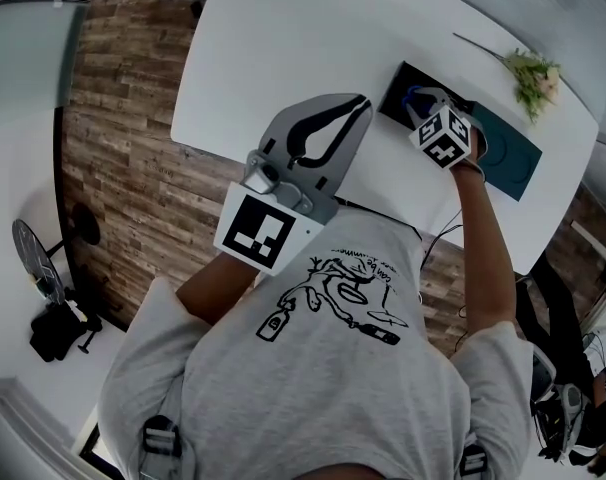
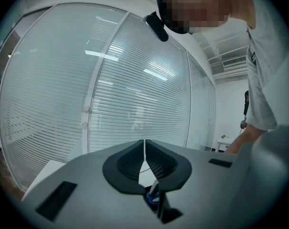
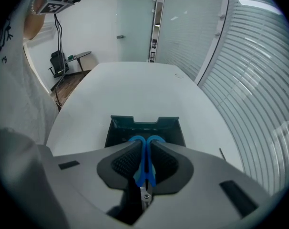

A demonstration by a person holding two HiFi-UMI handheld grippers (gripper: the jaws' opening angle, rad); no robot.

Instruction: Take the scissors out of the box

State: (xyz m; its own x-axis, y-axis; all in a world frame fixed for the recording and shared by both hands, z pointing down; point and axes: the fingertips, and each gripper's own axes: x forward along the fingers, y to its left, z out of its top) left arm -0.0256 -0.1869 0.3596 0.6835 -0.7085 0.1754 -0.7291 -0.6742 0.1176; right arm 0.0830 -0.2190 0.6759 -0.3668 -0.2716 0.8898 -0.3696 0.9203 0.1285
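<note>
Over the open dark box [image 3: 144, 126] on the white table [image 3: 135, 85], the right gripper [image 3: 144, 144] is clamped on the blue handles of the scissors [image 3: 145, 171], so the grasp looks done. Whether the scissors are fully clear of the box is hard to tell. Carrying them aside and setting them down seems left. The left gripper [image 2: 144, 147] hangs near the person's chest, its jaws pressed together on nothing

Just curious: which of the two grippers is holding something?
The right gripper: its jaws clamp the blue scissors; the left gripper is shut, empty.
</note>
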